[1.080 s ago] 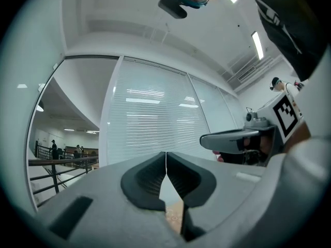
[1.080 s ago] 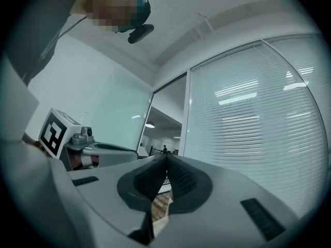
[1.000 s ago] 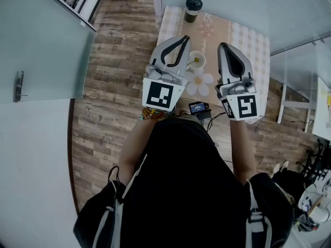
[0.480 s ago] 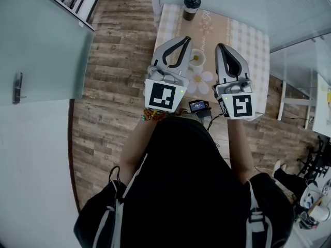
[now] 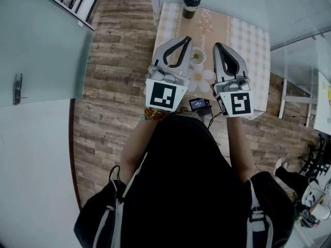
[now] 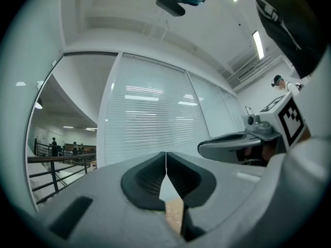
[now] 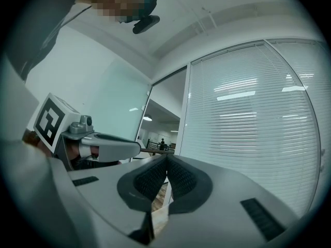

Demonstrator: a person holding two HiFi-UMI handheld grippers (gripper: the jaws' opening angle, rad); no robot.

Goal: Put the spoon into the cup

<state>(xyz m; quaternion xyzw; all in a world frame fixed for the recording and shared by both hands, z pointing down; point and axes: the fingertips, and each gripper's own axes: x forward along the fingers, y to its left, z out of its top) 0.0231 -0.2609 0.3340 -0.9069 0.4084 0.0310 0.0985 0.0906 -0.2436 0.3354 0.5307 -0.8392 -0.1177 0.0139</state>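
A small white cup (image 5: 197, 57) stands on the checked tablecloth (image 5: 248, 35), with a thin spoon handle (image 5: 194, 56) leaning in it. Both grippers are held high above the table and hide part of it in the head view. My left gripper (image 5: 184, 38) is just left of the cup, its jaws pressed together with nothing between them (image 6: 166, 155). My right gripper (image 5: 216, 46) is just right of the cup, also shut and holding nothing (image 7: 166, 157). Both gripper views look at walls, blinds and ceiling; neither shows the cup.
A dark lidded cup (image 5: 191, 5) stands at the table's far edge. A small device with a lit screen (image 5: 199, 104) lies at the near edge, a cable trailing from it. Wooden floor (image 5: 119, 61) lies to the left, glass partitions (image 5: 41, 50) around.
Both grippers have drifted slightly up the frame, and the right one has come closer to the left. Both jaws stay shut. The cup has not moved on the table.
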